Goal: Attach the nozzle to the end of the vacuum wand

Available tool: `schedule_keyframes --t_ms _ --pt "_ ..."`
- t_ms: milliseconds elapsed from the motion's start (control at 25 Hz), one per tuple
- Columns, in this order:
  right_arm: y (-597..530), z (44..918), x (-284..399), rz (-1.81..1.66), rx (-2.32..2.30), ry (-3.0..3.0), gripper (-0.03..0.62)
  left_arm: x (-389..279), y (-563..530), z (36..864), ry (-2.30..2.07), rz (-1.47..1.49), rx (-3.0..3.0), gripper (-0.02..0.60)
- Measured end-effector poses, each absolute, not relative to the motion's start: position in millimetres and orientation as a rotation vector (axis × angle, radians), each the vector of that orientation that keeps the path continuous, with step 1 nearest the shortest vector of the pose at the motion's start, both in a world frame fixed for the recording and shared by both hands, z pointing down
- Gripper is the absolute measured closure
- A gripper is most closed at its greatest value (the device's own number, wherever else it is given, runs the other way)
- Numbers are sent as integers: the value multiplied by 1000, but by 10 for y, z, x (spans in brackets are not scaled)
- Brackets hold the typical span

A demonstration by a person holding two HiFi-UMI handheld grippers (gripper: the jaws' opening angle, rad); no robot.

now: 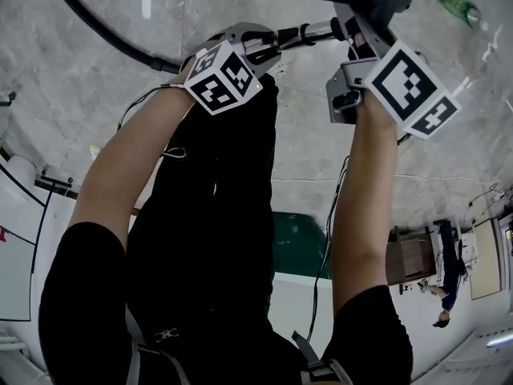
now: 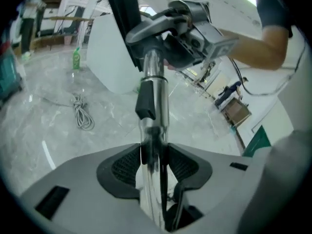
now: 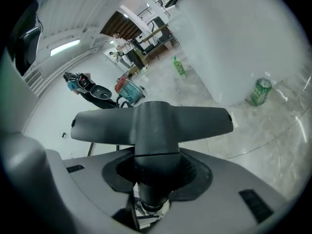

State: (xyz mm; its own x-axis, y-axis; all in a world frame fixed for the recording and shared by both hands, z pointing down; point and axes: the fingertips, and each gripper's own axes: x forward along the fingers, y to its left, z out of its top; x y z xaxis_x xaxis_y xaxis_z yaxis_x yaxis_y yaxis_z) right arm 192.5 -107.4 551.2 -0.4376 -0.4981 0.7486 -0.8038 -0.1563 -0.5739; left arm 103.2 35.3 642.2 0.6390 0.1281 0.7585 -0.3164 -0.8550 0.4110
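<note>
Left tool clamped on wand; right tool clamped on nozzle neck; wand end at neck; open floor around.

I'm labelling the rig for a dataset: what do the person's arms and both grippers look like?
The left gripper and right gripper are grey, with black ribbed pads. Each carries a white cube of black square markers. Short black sleeves; a thin black cable trails by each arm.

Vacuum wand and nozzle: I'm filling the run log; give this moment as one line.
left gripper: shut on wand | right gripper: shut on nozzle | nozzle: at wand end, seating unclear
</note>
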Motion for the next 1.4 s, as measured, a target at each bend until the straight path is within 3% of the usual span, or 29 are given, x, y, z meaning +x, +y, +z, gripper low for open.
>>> schedule_keyframes --t_ms 200,280,840,1040,1400 --pt "-1049 5415 1845 1606 1445 -1885 428 1227 331 6573 -204 1212 2424 410" --pt "-1022 5339 1711 1589 1352 -1952 427 1244 309 6545 -228 1171 2415 454" --pt "-751 5141 1644 1644 750 -2003 422 1199 439 6442 -70 1068 2406 457" --pt "-783 5120 1687 1822 845 -1978 418 1175 429 6494 -89 1061 2414 457" --pt "-767 5218 1407 1685 877 -2074 404 922 479 6620 -73 1082 2365 457"
